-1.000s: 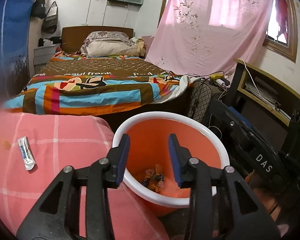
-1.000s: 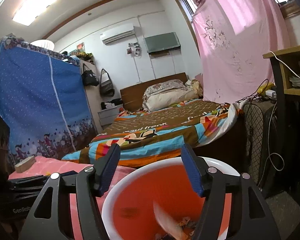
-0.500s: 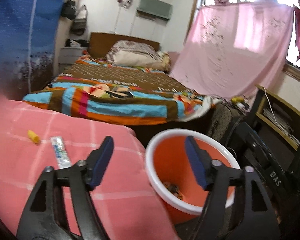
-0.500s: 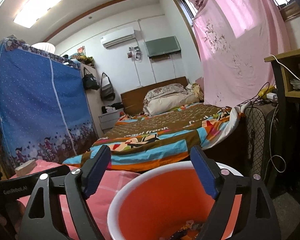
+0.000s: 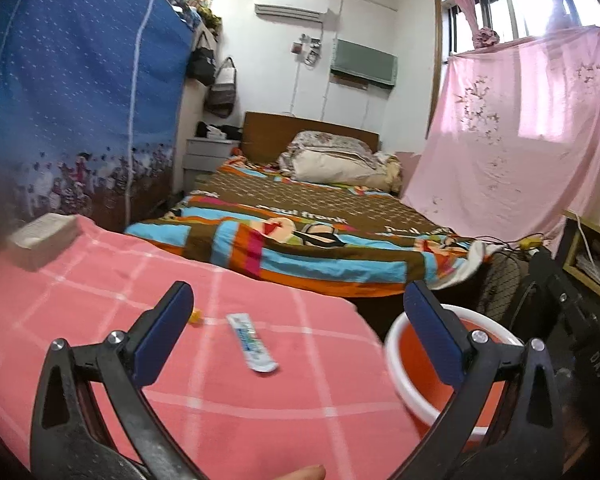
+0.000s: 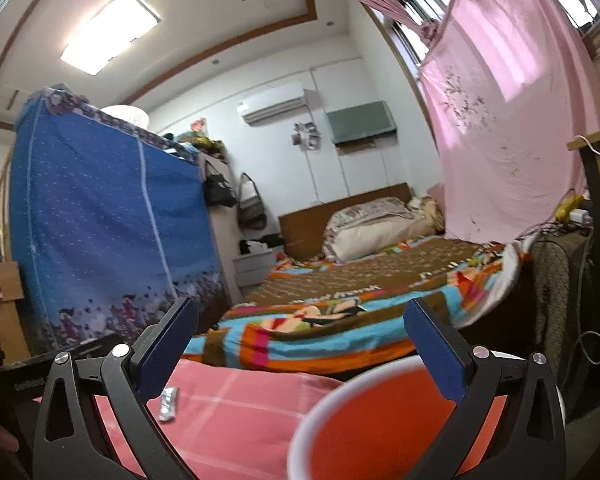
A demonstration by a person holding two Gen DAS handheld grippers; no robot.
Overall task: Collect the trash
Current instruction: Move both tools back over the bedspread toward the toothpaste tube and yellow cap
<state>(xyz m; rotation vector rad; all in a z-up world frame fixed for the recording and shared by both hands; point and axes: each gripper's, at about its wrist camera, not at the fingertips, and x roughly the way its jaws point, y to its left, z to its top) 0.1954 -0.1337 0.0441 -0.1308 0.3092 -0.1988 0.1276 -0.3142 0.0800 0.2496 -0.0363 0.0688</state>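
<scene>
Pink checked cloth covers the surface point(image 5: 228, 392) seen under both wrist cameras. The jaws of the left gripper point(image 5: 296, 332) are opening, spread wide with nothing between them. The jaws of the right gripper point(image 6: 300, 348) are likewise opening and are empty. A white and blue wrapper point(image 5: 252, 343) is seen lying flat on the surface, just left of the orange bin point(image 5: 416, 360), which stands at the surface's right edge. A small yellow scrap point(image 5: 196, 315) lies farther left of the bin, beside the left gripper's left finger. Beyond the bin, a bed point(image 5: 300, 236) with a striped quilt is seen.
</scene>
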